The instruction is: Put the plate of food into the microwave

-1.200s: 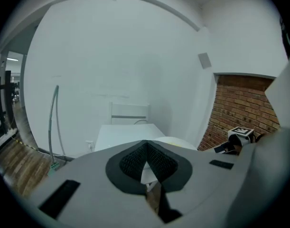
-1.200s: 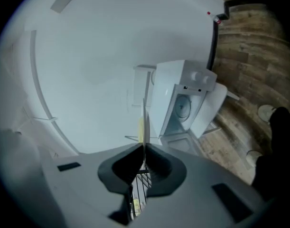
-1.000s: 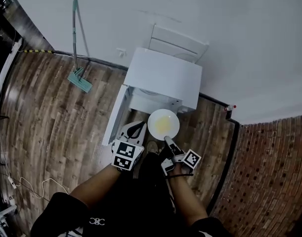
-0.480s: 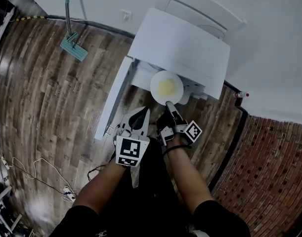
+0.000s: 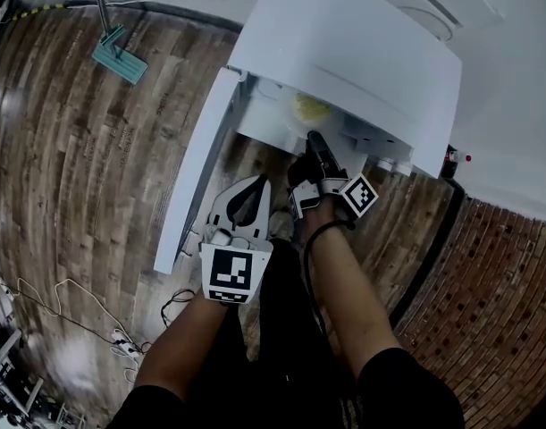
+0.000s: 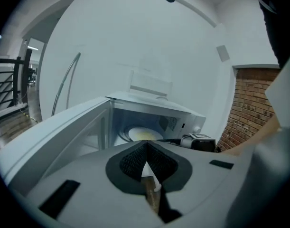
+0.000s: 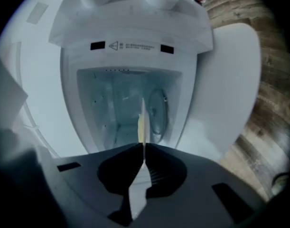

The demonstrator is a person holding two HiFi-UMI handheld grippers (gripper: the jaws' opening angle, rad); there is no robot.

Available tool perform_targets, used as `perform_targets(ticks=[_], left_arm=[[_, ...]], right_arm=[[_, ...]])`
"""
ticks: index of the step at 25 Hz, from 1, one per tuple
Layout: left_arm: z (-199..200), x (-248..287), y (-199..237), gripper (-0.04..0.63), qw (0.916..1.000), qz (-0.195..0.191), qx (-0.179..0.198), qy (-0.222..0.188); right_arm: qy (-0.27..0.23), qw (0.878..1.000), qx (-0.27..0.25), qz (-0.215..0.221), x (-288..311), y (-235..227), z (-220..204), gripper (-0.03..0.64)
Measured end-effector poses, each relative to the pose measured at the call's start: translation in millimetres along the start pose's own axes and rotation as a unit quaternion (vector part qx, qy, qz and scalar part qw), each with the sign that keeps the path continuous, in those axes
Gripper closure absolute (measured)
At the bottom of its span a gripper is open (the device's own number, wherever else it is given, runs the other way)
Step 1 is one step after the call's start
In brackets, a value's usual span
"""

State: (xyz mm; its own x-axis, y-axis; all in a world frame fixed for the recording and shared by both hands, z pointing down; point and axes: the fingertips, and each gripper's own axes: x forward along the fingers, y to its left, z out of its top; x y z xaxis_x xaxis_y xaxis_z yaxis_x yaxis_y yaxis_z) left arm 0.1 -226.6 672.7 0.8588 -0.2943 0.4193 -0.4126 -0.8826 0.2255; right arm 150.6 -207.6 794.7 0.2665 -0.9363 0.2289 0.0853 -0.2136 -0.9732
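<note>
- The step in hand is the putting in: the plate (image 5: 310, 110) with its yellow food is already partly inside the open microwave (image 5: 344, 52), under the top edge of the opening.
- The right gripper (image 5: 311, 141) has its jaws clamped on the near rim of the plate. In the right gripper view the plate shows edge-on between the pads, pointing into the oven.
- The left gripper (image 5: 256, 186) hangs lower, in front of the open door (image 5: 197, 168). Its jaws are together and nothing is between them.
- In the left gripper view the plate appears above the round glass tray (image 6: 123, 136). I cannot tell if it touches the tray.
- I judge the next move is to lower the plate flat on the glass tray, near its middle, then let the rim go and pull the right gripper straight out. After this the door can be closed.
- Writing: a label (image 7: 128, 45) above the opening has a warning triangle and one line of small print, too small to read. No brand name is visible.
</note>
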Motion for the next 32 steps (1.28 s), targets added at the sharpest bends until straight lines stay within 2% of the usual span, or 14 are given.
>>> perform_targets(ticks=[9, 12, 15, 21, 24, 27, 29, 32], left_arm=[[-11, 15, 6, 0.597, 0.9998, -0.008, -0.015, 0.01], [-10, 18, 9, 0.597, 0.9998, -0.011, -0.014, 0.013], [-15, 17, 18, 0.597, 0.9996, 0.002, -0.028, 0.011], [-23, 19, 24, 0.597, 0.9986, 0.01, -0.049, 0.016], [-21, 17, 18, 0.597, 0.9986, 0.002, -0.051, 0.015], [-26, 14, 18, 0.597, 0.9977, 0.004, -0.065, 0.02], [-34, 12, 16, 0.597, 0.9973, 0.006, -0.068, 0.028], [-44, 11, 12, 0.597, 0.9971, 0.001, -0.066, 0.038]], right_arm=[[-0.015, 0.997, -0.079, -0.014, 80, 2, 33, 0.592], [-0.028, 0.996, -0.085, -0.002, 97, 0, 45, 0.594], [-0.032, 0.994, -0.107, 0.005, 101, 3, 51, 0.592], [-0.048, 0.977, -0.199, -0.054, 97, 3, 55, 0.589], [-0.058, 0.959, -0.265, -0.088, 94, 3, 57, 0.571], [-0.063, 0.93, -0.341, -0.126, 92, 4, 56, 0.545], [-0.068, 0.904, -0.393, -0.156, 91, 5, 58, 0.529], [-0.067, 0.858, -0.469, -0.201, 92, 6, 61, 0.511]])
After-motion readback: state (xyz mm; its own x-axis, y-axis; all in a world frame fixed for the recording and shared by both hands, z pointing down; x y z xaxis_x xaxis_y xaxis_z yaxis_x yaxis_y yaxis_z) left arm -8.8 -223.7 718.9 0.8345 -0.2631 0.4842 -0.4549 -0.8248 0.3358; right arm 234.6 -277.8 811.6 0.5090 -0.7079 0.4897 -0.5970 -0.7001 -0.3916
